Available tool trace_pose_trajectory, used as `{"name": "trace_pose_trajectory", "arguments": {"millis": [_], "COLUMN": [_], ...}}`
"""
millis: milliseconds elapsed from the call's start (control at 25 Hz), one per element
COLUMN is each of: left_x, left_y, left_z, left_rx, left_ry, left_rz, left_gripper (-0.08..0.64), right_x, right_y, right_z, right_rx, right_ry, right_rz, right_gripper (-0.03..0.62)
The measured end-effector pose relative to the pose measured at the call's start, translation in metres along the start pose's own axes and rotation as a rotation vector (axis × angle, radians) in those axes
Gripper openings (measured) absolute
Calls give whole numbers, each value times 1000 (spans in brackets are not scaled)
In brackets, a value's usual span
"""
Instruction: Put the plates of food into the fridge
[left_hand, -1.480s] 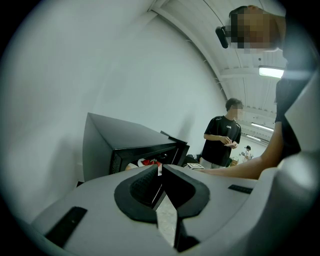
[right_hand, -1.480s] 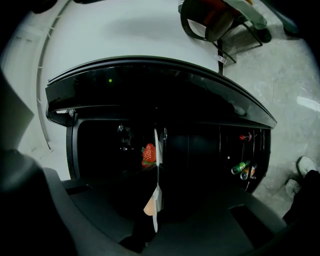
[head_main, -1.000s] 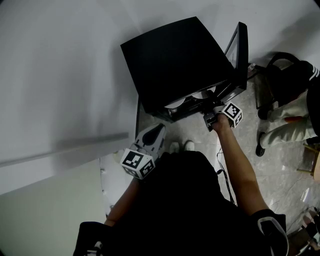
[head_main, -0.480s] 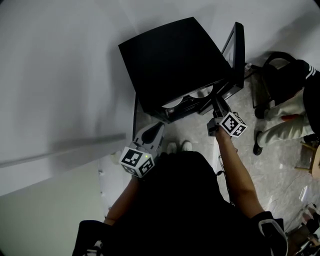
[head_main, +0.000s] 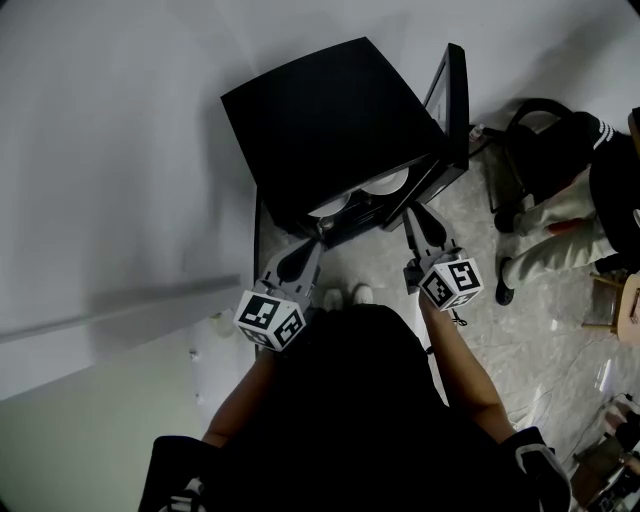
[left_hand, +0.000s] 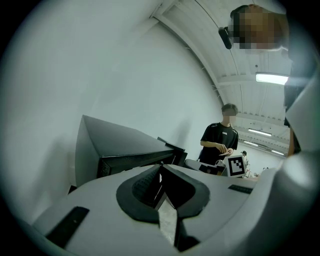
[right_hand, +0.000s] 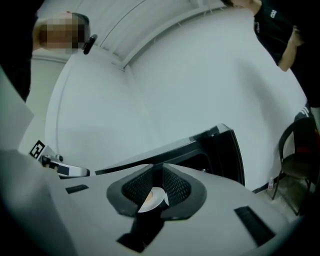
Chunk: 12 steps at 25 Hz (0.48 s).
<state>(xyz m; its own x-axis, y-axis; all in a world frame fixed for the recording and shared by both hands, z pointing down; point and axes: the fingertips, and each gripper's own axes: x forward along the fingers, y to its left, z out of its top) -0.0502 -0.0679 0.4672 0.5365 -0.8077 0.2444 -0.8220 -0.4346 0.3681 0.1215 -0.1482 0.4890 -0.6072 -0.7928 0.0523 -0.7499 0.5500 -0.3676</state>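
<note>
A black fridge (head_main: 330, 120) stands on the floor with its door (head_main: 452, 100) swung open to the right. Two white plates (head_main: 385, 182) (head_main: 330, 205) lie side by side inside its front opening. My right gripper (head_main: 412, 216) hovers just in front of the opening, apart from the plates; its jaws are closing with nothing between them. Through their narrow gap a plate (right_hand: 152, 199) shows inside the fridge (right_hand: 200, 150). My left gripper (head_main: 318, 232) points at the fridge's left front, its jaws (left_hand: 161, 166) together and empty.
A white wall runs along the left and behind the fridge. At the right a seated person (head_main: 590, 200) and a dark chair (right_hand: 300, 165) sit on the grey stone floor. Another person (left_hand: 220, 140) stands in the background.
My right gripper has drawn back out of the fridge opening toward my body. The left gripper has edged forward toward the fridge. The plates stay inside.
</note>
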Motion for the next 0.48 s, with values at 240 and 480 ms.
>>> {"name": "trace_pose_trajectory", "arguments": {"millis": [240,480], "left_x": [-2,-8], "left_y": [0,-6], "left_z": [1,5], "left_rx": [11,39], "left_ry": [-12,-39], "left_rz": [-5,-11], "left_gripper": [25,25], "right_x": [-9,-24], "right_y": [47,72], "right_z": [34,42], "right_rx": [-128,-236], "right_ry": [-57,-39], "right_rz": [101,105], "right_gripper": [57,41]}}
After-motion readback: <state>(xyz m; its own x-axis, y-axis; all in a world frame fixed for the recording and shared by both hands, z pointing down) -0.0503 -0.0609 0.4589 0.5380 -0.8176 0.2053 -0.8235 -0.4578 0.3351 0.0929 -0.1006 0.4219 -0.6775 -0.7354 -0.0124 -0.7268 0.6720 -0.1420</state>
